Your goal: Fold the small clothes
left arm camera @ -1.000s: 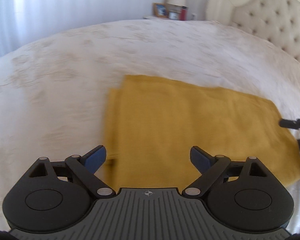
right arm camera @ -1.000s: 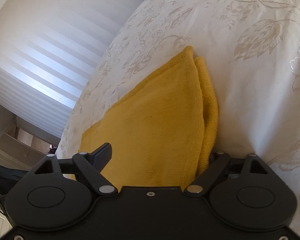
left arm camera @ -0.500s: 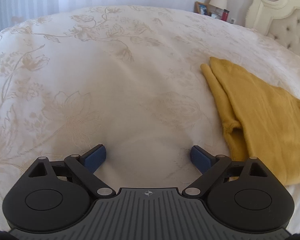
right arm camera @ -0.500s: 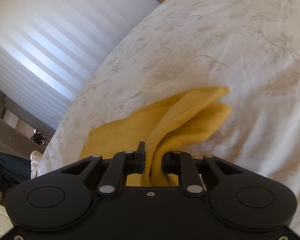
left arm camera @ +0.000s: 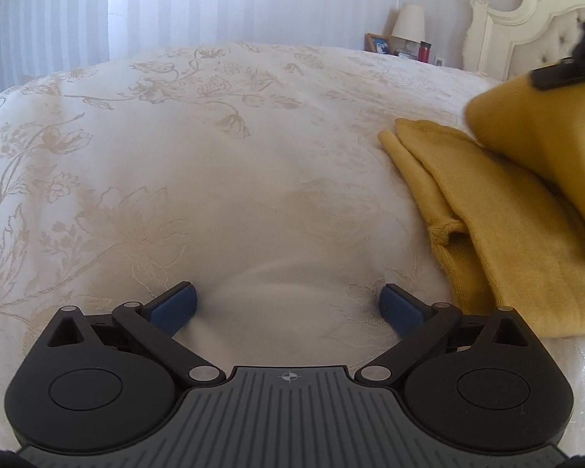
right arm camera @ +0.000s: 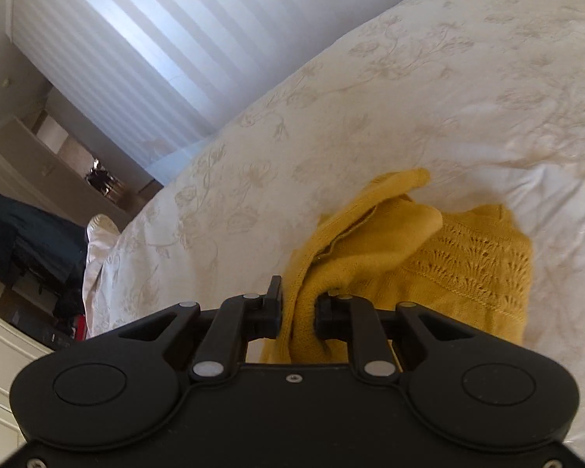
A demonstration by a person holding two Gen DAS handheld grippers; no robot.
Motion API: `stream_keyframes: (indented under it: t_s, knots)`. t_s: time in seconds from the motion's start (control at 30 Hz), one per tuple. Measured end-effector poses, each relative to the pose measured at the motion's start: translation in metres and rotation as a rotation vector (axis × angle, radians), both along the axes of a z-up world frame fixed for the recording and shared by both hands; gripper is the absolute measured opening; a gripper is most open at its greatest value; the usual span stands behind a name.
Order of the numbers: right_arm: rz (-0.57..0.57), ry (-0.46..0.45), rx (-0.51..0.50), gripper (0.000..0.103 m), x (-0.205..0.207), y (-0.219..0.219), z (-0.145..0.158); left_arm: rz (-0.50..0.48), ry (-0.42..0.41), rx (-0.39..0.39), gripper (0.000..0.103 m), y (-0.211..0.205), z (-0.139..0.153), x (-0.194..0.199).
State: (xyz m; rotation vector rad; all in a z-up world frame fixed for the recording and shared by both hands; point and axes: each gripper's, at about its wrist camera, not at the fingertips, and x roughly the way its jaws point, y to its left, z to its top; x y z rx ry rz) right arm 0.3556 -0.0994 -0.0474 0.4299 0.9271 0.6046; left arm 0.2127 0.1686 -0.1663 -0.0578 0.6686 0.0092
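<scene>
The bed fills both views, its cream floral cover bare except for the yellow knit top, which lies toward the headboard side of the mattress. A second ago that top lay flat as a folded oblong; now one end of it is lifted off the cover and doubled over the part that rests on the bed, so the fold across its length looks under way but not yet laid down.

The flat part of the top runs with its long axis slanting from the near edge of the bed up toward the headboard, its narrow far end pointing that way. In the right wrist view the raised end hangs back over a lacy knit panel.

The right gripper, wide apart a second ago, is now clamped on a thick bunched edge of the top, fabric pinched between its fingers; it also shows as a dark shape above the raised cloth, just below the headboard.

The left gripper has swung off the top and sits low over bare cover, well apart from the headboard, its jaws opening wide with nothing between them.
</scene>
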Motion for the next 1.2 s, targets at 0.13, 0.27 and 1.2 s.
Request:
stream_keyframes:
  t_s: [0.13, 0.27, 1.2]
  knots:
    - [0.027, 0.021, -0.099, 0.024, -0.004, 0.045, -0.022, -0.002, -0.005, -0.010, 0.102, 0.001, -0.001, -0.001]
    - [0.018, 0.031, -0.135, 0.033, -0.012, 0.059, -0.034, 0.002, -0.013, -0.015, 0.102, 0.002, -0.001, -0.003]
    - [0.013, -0.080, -0.182, 0.051, -0.083, 0.026, -0.050, 0.001, -0.010, -0.009, 0.102, 0.002, 0.000, -0.003]
